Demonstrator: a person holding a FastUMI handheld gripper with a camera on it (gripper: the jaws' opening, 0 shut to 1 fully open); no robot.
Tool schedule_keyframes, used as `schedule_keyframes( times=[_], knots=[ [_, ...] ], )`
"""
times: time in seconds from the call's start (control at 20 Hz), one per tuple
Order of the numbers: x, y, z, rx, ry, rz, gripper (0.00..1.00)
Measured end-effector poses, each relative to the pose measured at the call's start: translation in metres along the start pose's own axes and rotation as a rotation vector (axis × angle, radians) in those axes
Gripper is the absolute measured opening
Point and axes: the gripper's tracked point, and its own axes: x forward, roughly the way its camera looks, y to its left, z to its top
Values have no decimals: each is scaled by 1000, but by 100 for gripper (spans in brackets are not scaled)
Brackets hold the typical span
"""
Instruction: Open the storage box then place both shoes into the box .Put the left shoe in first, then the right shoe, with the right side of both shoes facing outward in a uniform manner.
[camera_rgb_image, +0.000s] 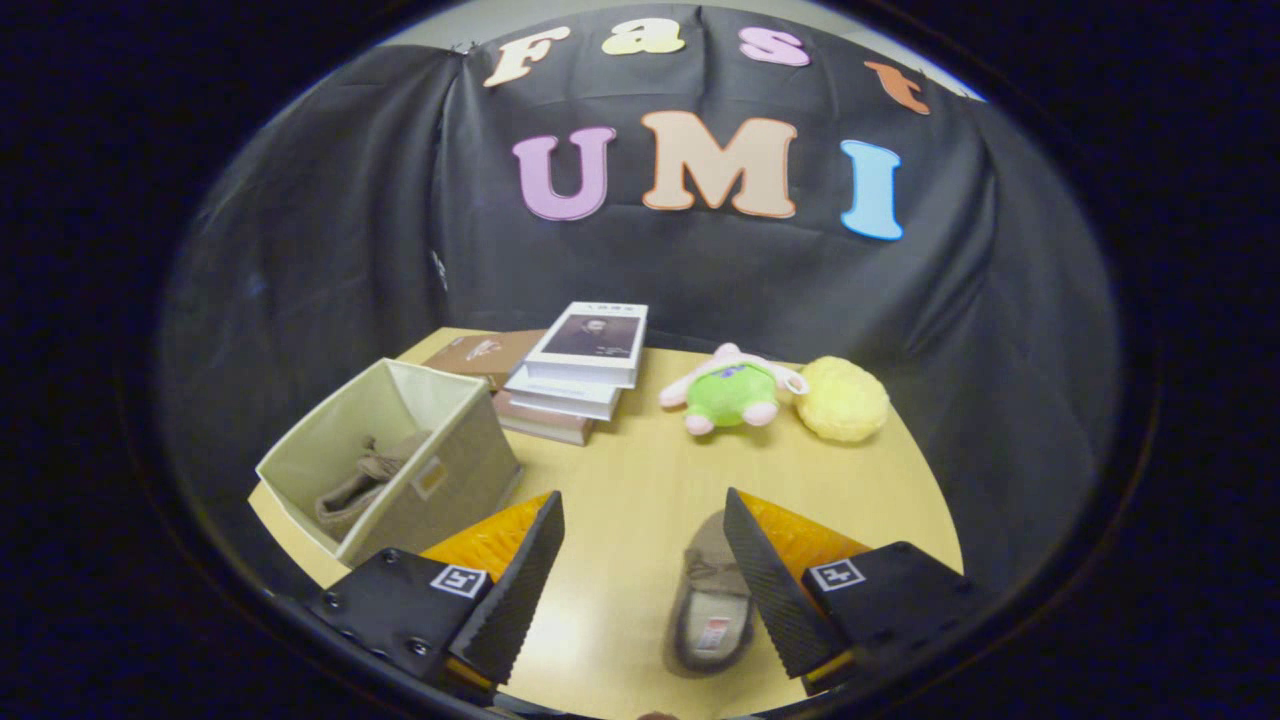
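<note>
Gripper (640, 570) jaws wide, holding nothing; 1 shoe boxed, 1 on table.

Table (640, 480) carries everything. Storage box (400, 455) sits open at 10 o'clock off the fingers, with the left shoe (360, 485) inside. Book stack (580, 370) at 12, green plush toy (733, 392) and yellow plush (843, 400) at 1. Right shoe (712, 600) lies between the fingers, against the inner side of the right finger (770, 585).

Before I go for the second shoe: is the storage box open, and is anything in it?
Open: the storage box has no lid on top, and one shoe lies inside. The tool is open.
</note>
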Motion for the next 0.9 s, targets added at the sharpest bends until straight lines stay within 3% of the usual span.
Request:
schedule_keyframes(
  times=[0.4, 0.9],
  knots=[
    [10, -69, -65, 32, 127, -52, 100],
    [47, -98, -145, 16, 311, -29, 97]
  ],
)
